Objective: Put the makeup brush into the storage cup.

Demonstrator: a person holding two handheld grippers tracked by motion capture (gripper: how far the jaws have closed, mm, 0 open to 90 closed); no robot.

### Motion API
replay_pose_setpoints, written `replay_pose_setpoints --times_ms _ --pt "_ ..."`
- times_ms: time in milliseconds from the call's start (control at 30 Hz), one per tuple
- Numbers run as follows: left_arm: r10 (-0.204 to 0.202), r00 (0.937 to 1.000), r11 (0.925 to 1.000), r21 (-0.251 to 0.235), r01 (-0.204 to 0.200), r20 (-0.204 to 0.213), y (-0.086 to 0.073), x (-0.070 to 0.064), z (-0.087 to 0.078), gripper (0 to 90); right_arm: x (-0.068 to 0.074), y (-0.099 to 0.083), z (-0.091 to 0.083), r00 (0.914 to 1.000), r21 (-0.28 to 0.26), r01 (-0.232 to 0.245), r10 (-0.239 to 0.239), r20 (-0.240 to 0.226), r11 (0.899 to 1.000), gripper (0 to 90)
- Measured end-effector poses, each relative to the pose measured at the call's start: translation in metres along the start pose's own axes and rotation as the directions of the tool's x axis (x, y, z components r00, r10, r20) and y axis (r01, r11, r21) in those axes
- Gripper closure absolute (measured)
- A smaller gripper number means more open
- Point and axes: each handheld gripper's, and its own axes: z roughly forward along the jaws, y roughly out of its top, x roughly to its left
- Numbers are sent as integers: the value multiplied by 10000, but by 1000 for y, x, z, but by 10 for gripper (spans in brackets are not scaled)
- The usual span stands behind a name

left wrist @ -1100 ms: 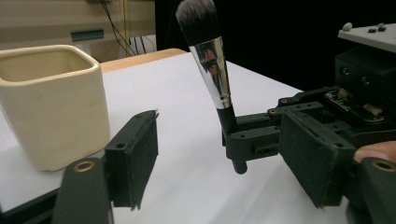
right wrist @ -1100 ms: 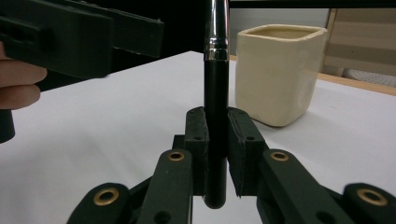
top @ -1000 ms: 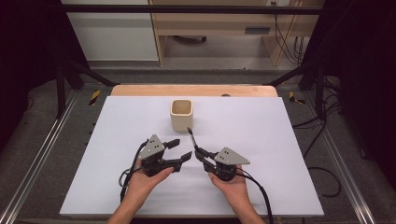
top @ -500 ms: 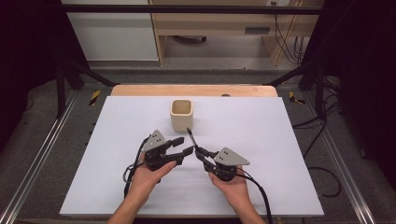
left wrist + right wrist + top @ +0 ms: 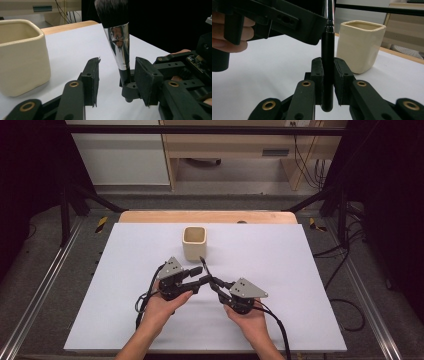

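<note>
Between the spread left gripper [image 5: 116,82], the brush [image 5: 120,42] stands clamped in the right gripper [image 5: 328,82].

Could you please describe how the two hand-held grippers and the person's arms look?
Both the left gripper and the right gripper are black, each with a grey three-cornered plate on top and a black cable trailing toward the person. In the gripper views the linkage arms carry brass-coloured pivot rings, and the jaws end in flat black pads. The forearms are bare, with no sleeves or gloves visible.
</note>
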Motion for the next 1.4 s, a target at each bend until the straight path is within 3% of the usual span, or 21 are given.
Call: replay_pose_setpoints --times_ms 1400 --pt "-121 9991 9998 -137 126 398 5 -6 11 752 1 4 -1 9999 -80 43 -44 -130 10000 791"
